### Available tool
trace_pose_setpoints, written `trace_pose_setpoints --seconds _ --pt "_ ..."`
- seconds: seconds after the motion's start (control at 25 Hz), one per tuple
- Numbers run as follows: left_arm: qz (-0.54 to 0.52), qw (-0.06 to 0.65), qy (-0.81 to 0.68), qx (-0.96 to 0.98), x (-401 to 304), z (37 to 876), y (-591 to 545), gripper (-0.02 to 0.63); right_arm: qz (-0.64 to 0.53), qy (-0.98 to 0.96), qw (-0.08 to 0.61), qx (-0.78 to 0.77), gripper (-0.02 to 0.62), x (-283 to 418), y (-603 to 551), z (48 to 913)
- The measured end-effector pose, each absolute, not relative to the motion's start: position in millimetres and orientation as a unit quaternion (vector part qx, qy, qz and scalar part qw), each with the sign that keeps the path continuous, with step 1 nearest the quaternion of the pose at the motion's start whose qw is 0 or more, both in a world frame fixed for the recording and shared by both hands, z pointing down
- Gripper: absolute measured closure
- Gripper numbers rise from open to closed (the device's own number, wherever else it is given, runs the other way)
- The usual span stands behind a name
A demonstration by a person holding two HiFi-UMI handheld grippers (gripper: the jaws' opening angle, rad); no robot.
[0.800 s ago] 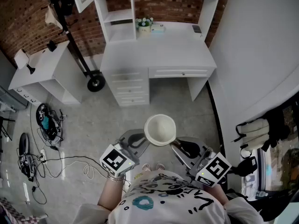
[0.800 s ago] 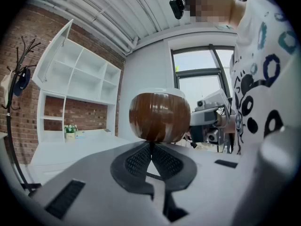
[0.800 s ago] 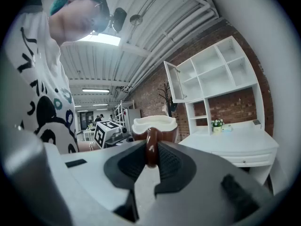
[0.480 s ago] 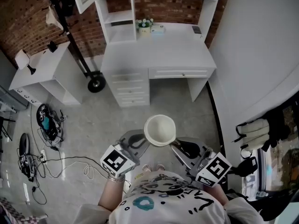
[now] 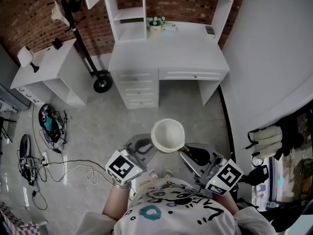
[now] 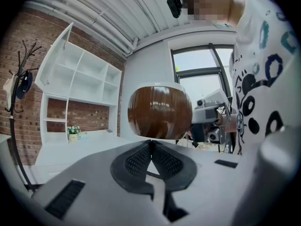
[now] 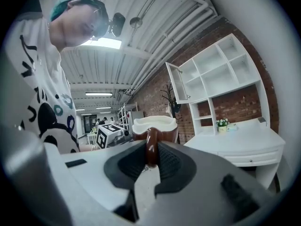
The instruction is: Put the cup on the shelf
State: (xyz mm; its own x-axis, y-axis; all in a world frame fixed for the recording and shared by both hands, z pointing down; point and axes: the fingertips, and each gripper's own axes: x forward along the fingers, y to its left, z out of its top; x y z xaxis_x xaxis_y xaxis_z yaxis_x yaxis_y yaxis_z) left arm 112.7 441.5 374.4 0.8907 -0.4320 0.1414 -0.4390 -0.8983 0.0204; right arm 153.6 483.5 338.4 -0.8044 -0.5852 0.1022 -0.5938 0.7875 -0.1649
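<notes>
**A:** Our right gripper point(image 5: 183, 151) has its jaws clamped on the handle of the cup point(image 5: 167, 135), held near us above the floor. The left gripper point(image 5: 145, 149), jaws closed on nothing, sits just below it.

**B:** The shelf point(image 5: 132, 14) is far off, above the table point(image 5: 168, 53). We should carry the cup level and approach squarely.

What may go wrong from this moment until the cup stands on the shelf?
1. The right gripper is shut only on the thin handle of the cup, so the cup may swivel or slip. The shut left gripper sits under the cup, but I cannot tell whether it touches.
2. The shelf compartments look narrow, and a small flower pot stands beside them; the cup may knock it.
</notes>
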Motion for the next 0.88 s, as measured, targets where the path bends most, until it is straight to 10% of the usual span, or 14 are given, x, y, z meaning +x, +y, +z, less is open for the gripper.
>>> trace_pose_setpoints --seconds 0.88 --pt "0.066 0.017 -0.256 0.964 51 382 397 0.591 0.105 -0.954 0.035 0.278 0.536 92 439 351"
